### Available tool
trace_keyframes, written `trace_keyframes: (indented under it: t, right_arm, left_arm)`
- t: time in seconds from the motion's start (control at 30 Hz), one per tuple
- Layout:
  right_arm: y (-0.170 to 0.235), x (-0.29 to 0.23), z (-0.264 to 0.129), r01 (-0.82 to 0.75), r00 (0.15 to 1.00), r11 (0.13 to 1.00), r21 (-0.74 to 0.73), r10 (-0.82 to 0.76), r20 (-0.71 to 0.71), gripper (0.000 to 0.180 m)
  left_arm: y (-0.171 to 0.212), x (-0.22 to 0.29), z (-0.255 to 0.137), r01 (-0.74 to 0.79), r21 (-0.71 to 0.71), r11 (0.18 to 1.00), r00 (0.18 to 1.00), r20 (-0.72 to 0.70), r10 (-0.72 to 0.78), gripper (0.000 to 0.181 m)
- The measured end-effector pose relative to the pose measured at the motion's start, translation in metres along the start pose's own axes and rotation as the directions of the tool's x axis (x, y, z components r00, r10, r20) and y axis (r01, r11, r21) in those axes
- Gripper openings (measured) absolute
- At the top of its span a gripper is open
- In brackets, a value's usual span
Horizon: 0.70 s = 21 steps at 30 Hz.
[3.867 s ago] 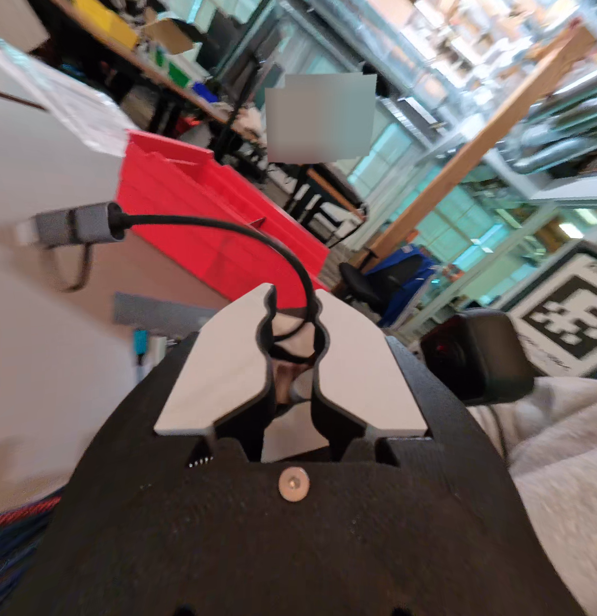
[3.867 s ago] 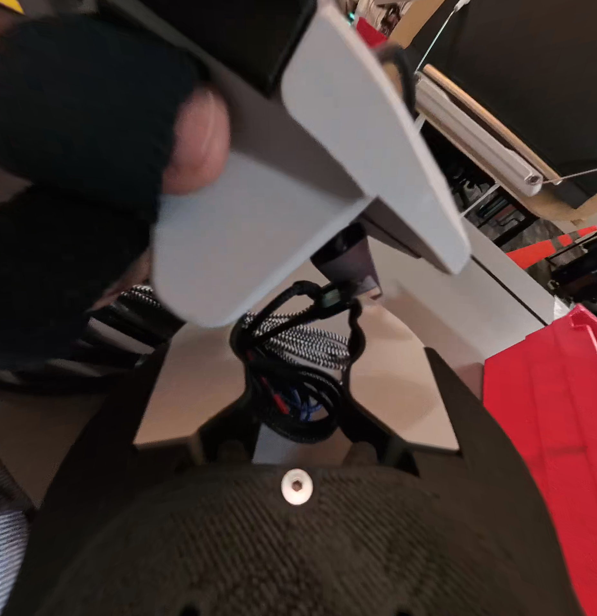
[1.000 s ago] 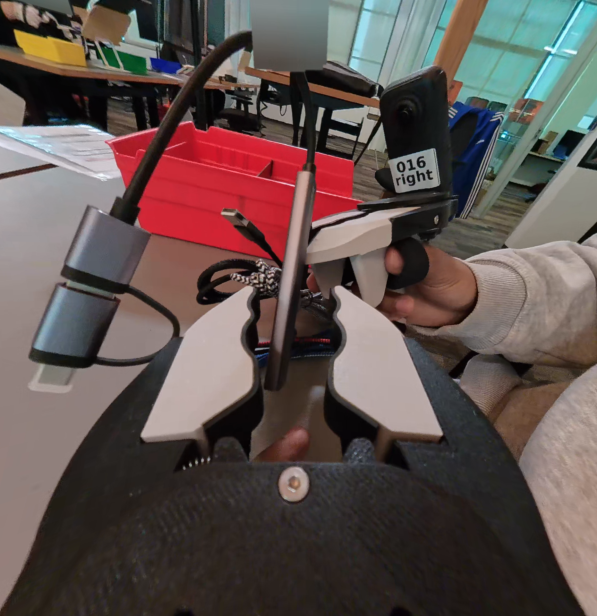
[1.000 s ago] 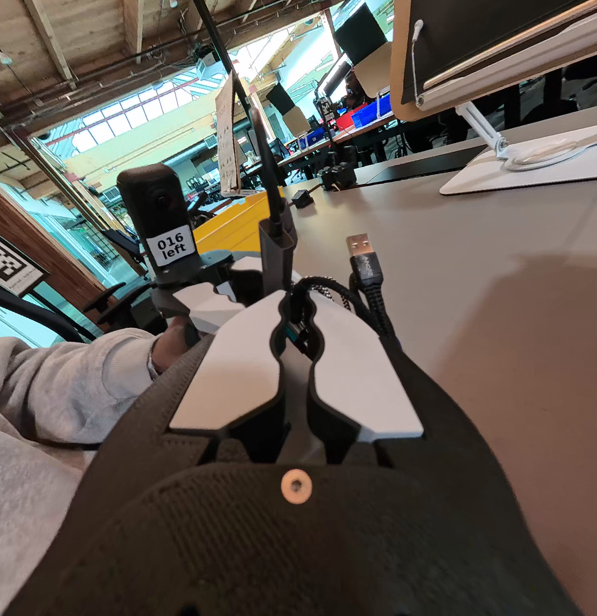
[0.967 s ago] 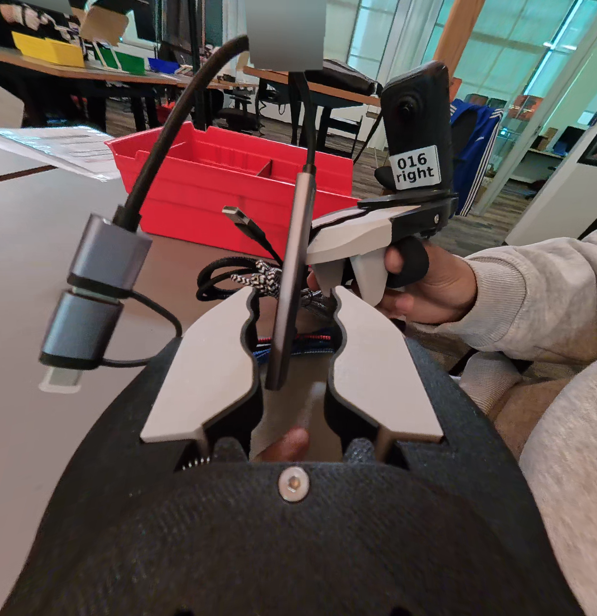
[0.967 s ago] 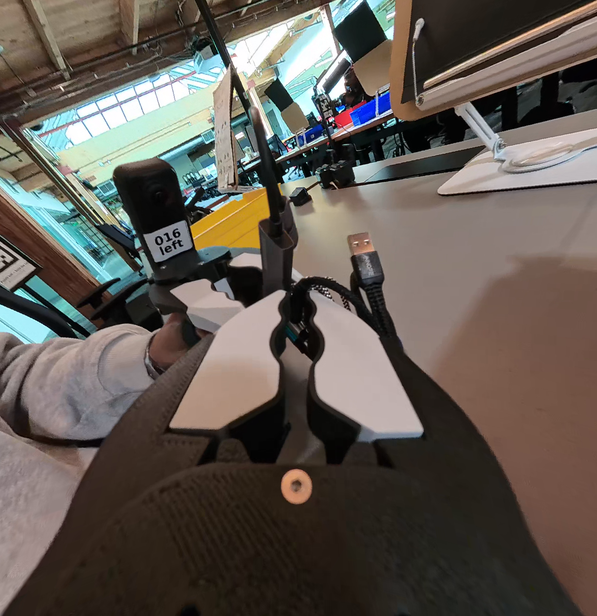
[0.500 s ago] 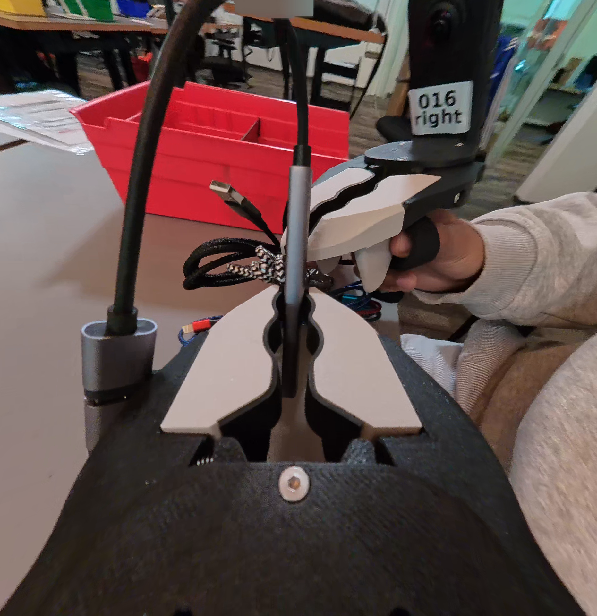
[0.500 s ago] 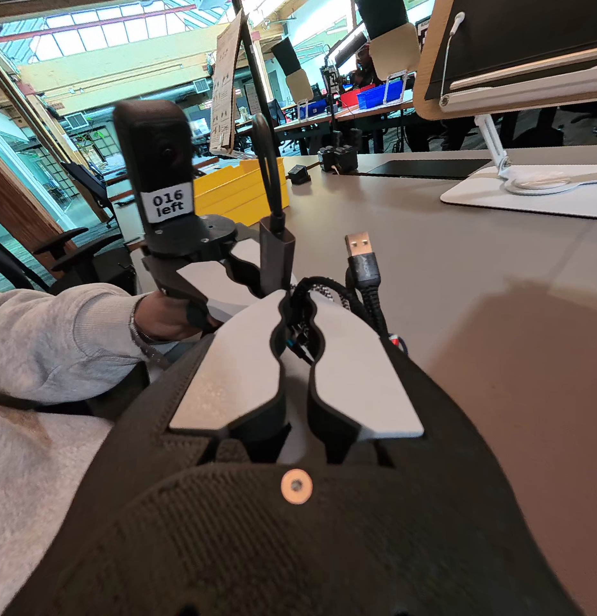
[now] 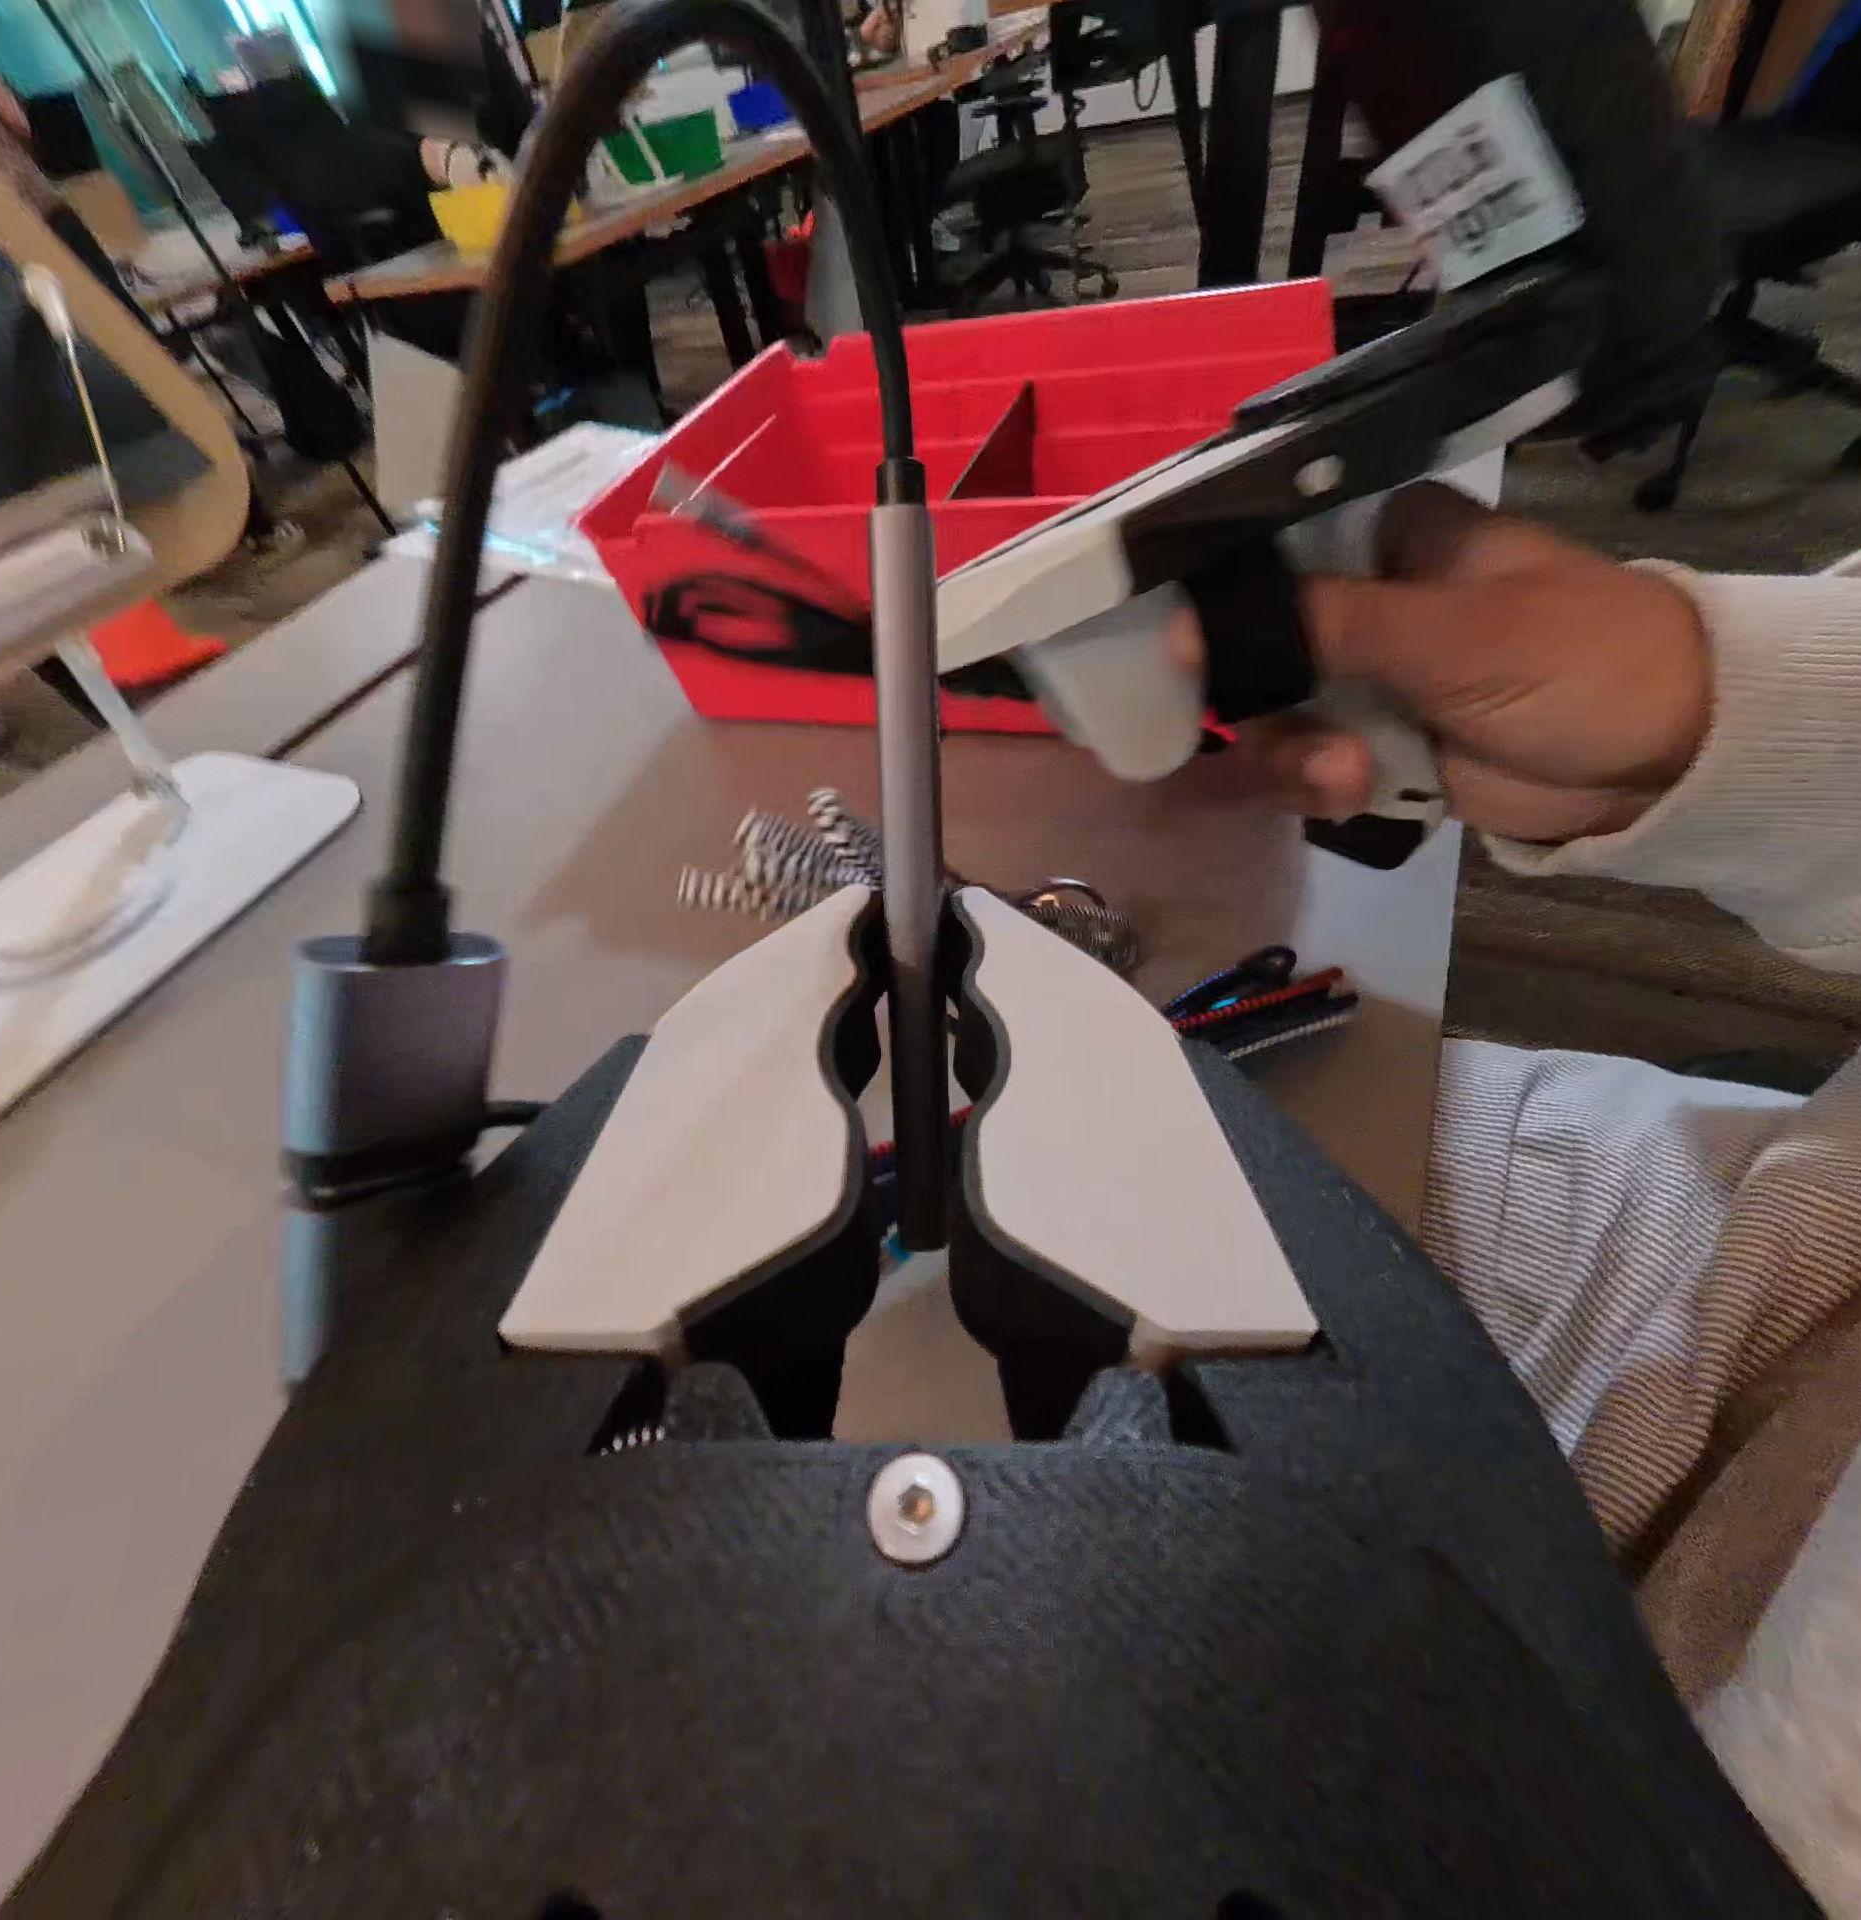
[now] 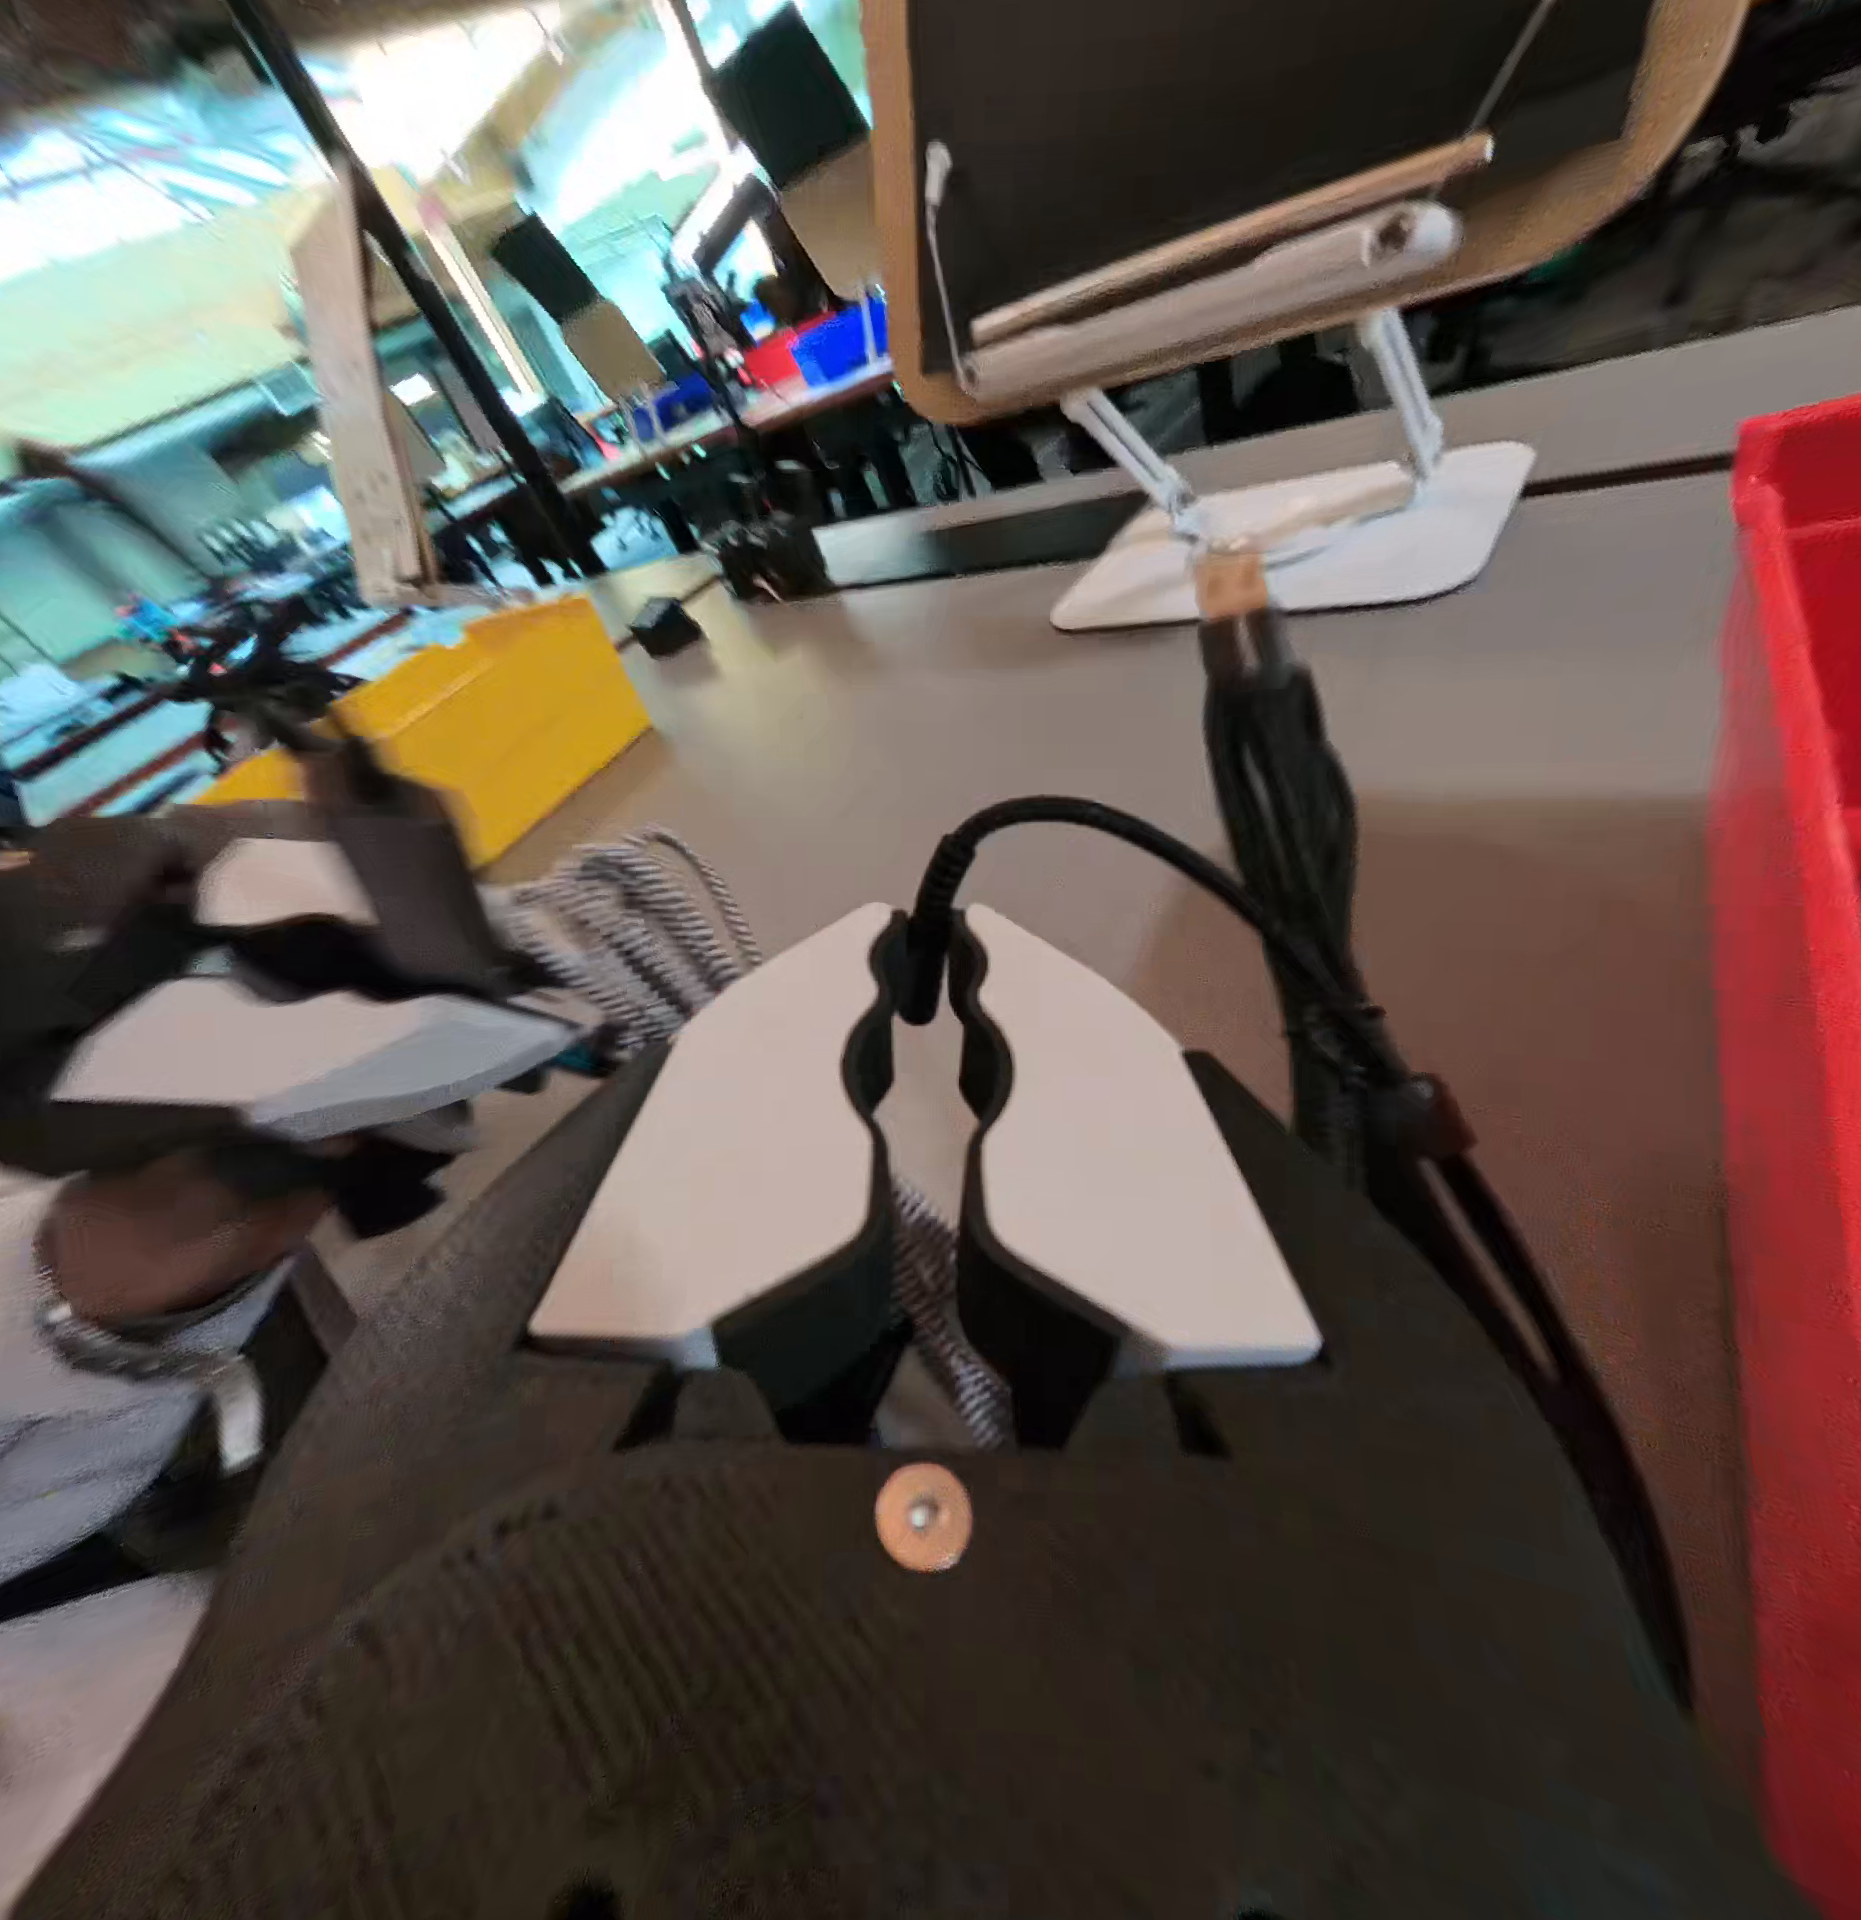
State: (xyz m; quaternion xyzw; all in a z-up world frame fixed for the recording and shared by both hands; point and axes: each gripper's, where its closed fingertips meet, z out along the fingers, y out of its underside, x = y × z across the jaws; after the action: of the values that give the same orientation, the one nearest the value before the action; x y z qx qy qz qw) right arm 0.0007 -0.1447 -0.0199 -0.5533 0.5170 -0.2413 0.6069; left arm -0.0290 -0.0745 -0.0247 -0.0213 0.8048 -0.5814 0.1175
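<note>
We got left gripper (image 9: 910, 914) clamped on slim grey hub (image 9: 905, 727), upright so cable arcs free; right gripper (image 10: 931, 925) pinching black cable (image 10: 1165, 862) by red bin (image 10: 1809, 935).

Left wrist view: close and low over the desk (image 9: 126, 1195), facing the red bin (image 9: 1061, 416).
Right wrist view: close, low, facing the monitor stand (image 10: 1321, 540).
Shared: bin, stand, desk surface.

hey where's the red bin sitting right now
The red bin sits on the desk straight ahead in the left wrist view, beyond the grey hub. In the right wrist view it fills the right edge, beside the bundled black cable.
</note>
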Motion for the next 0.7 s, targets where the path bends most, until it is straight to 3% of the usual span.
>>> trace_keyframes:
  t: [0.17,0.3,0.47,0.6,0.7]
  right_arm:
    - [-0.006,-0.023,-0.007,0.167,0.983,0.985,0.052,-0.17,0.062,0.009]
    - [-0.032,-0.031,-0.021,0.167,0.981,0.973,0.159,-0.18,0.071,0.008]
    - [-0.1,-0.036,-0.065,0.28,0.957,0.902,0.329,-0.29,-0.019,0.008]
    - [-0.14,-0.008,-0.102,0.377,0.926,0.861,0.343,-0.353,-0.133,0.009]
    - [-0.146,0.023,-0.119,0.372,0.928,0.887,0.273,-0.348,-0.135,0.009]
  left_arm:
    - [0.018,-0.04,-0.006,0.348,0.052,0.936,0.935,-0.093,-0.342,0.011]
    - [0.028,-0.06,-0.01,0.542,0.089,0.835,0.836,-0.156,-0.526,0.011]
    - [0.032,-0.068,-0.013,0.635,0.115,0.764,0.768,-0.204,-0.607,0.01]
    - [0.033,-0.068,-0.013,0.667,0.119,0.736,0.739,-0.233,-0.633,0.01]
    - [0.033,-0.067,-0.012,0.672,0.116,0.731,0.733,-0.24,-0.636,0.01]
